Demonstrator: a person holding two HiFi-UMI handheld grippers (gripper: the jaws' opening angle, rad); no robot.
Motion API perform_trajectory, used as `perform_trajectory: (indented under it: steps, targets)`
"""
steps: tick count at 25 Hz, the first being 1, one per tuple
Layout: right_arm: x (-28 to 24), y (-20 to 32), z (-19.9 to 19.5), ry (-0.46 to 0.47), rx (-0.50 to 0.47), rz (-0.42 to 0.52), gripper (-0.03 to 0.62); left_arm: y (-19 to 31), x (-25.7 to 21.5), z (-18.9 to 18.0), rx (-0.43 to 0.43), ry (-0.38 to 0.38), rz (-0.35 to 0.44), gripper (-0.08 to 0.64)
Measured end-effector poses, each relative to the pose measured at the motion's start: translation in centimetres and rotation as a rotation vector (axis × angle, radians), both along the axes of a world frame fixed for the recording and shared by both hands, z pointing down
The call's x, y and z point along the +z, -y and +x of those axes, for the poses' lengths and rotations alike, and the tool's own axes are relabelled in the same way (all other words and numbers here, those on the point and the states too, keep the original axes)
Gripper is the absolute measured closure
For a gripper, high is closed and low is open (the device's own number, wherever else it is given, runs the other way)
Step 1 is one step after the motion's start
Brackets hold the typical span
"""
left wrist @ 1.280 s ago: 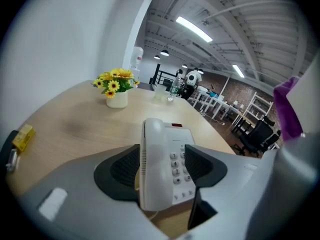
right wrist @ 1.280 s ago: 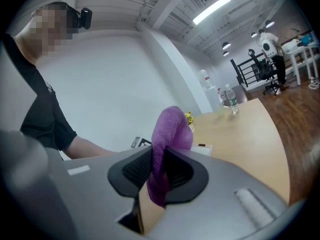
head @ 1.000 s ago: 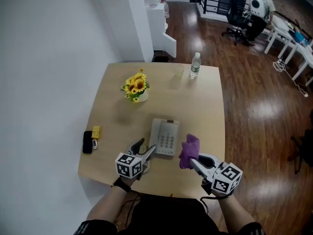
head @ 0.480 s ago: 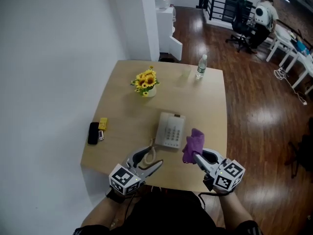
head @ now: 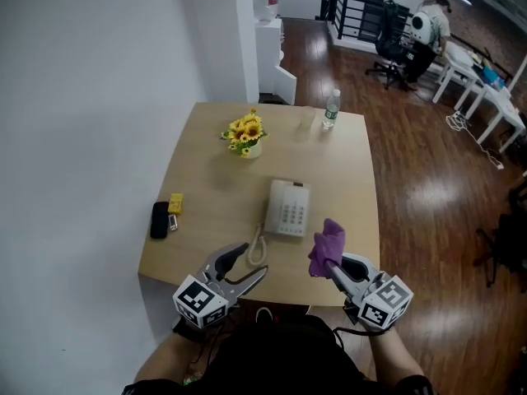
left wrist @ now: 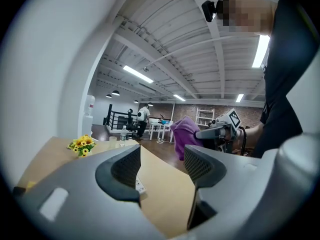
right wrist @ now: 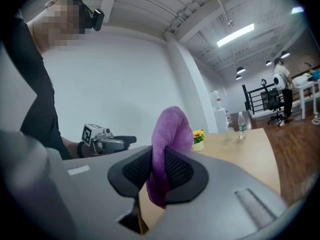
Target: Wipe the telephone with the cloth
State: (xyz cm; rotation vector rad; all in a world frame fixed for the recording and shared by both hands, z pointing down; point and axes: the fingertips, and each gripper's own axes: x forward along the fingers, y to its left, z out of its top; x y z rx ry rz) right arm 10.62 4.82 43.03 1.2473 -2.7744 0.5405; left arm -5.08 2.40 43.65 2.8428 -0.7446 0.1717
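Since a second ago my left claw (head: 251,260) has drawn back from the phone (head: 286,209) to the table's (head: 206,163) near edge, jaws wide and empty, leaving the phone clear. My right claw (head: 331,265) pinches the cloth (head: 327,241) tight, loose end up, just beside the phone's near right corner. It is placed, I judge, to sweep across.

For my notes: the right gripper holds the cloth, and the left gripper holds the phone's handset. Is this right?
Only the left part is wrong. The left gripper holds nothing: the left gripper view shows its jaws apart and empty. The right gripper does hold the cloth.
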Motion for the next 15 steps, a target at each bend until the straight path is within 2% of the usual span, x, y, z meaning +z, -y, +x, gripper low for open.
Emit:
perform_trajectory:
  steps: [10,15]
  targets:
    - [-0.6,-2.9,-1.2,-0.011,0.038,0.031,0.522,-2.2,-1.4,-1.1,0.036,-0.021,0.039,0.293]
    - [-0.9,-3.7,-1.5,-0.01,0.058,0.036,0.522,-2.5,-1.4,-2.0,0.028,-0.021,0.048,0.293]
